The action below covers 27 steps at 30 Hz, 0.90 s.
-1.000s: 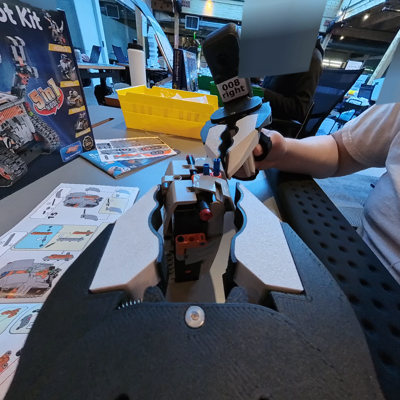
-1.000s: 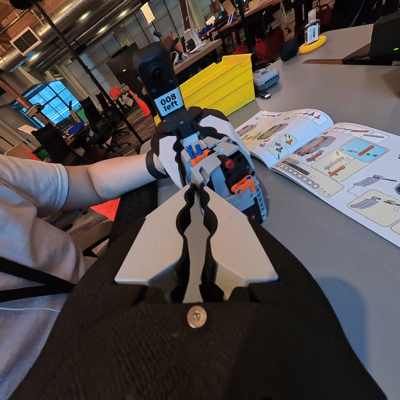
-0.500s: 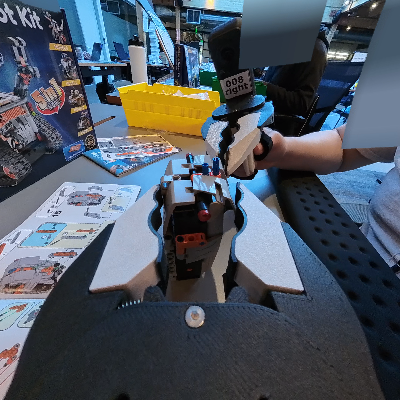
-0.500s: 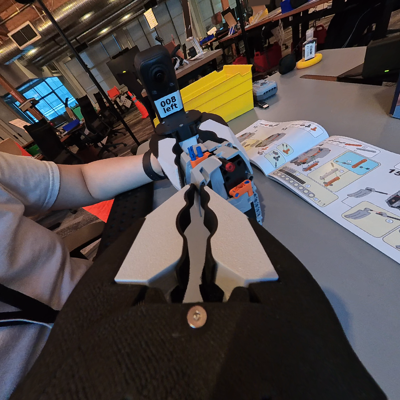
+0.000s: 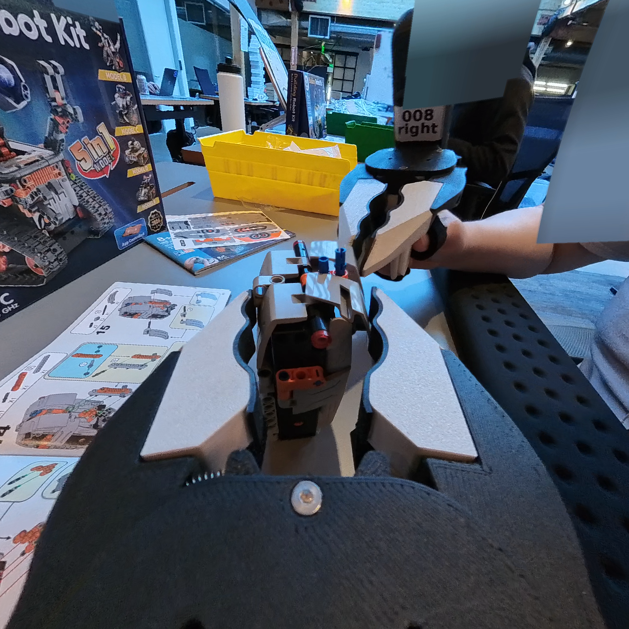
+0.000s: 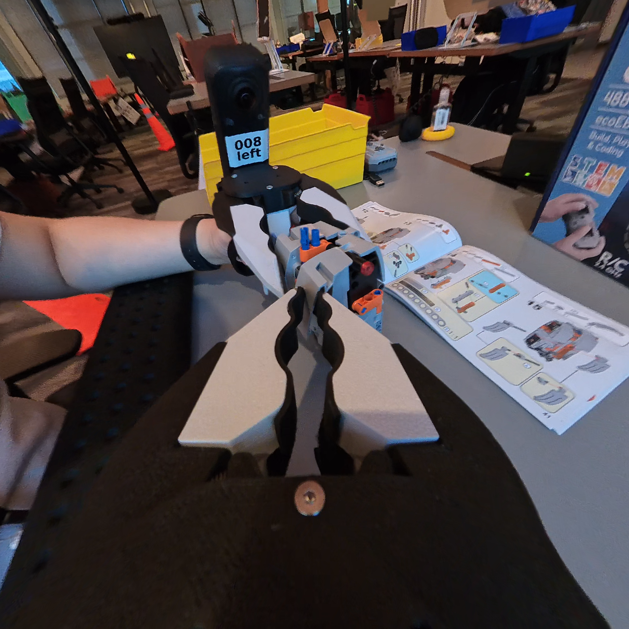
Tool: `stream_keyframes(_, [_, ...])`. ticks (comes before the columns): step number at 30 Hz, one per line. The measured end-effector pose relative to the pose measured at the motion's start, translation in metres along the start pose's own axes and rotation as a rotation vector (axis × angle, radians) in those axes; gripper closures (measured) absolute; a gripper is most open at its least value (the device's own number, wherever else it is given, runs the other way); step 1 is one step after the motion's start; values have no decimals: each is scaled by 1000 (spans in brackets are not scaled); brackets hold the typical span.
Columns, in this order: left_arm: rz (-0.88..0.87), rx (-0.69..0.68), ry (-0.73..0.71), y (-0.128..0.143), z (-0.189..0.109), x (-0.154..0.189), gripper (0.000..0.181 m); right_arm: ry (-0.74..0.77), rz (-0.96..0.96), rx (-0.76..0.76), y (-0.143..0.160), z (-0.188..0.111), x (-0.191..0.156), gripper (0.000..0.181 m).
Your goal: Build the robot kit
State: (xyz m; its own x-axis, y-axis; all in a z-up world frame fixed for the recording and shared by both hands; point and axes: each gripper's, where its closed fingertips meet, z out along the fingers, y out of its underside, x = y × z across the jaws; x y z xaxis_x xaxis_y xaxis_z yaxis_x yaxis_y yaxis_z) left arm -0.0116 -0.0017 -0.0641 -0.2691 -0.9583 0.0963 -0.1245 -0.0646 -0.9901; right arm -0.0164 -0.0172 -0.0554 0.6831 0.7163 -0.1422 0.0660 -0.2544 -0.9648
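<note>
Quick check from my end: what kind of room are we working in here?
Likely an open shared workshop or lab: rows of long worktables behind, a yellow plastic parts bin on the grey table, and an open illustrated assembly manual beside the grey-and-orange brick model.

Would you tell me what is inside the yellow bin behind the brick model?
The yellow bin holds clear plastic bags near its rim in the left wrist view; its front wall hides anything lower.

Grey brick model (image 5: 306, 343) (upright) on table (image 6: 510, 483)
</note>
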Motion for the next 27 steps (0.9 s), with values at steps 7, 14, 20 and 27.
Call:
stream_keyframes(7, [10,-3,-15,1,0,-2,117,35,-102,19,-6,0,-4,178])
stream_keyframes(14, [-2,-6,-28,0,-1,-4,118,-44,79,20,-1,3,1,177])
stream_keyframes(20, [-4,-2,-43,0,0,-5,119,-10,48,46,-4,2,4,177])
stream_keyframes(27, [-15,14,-36,-1,0,-2,116,-7,51,52,-3,1,5,176])
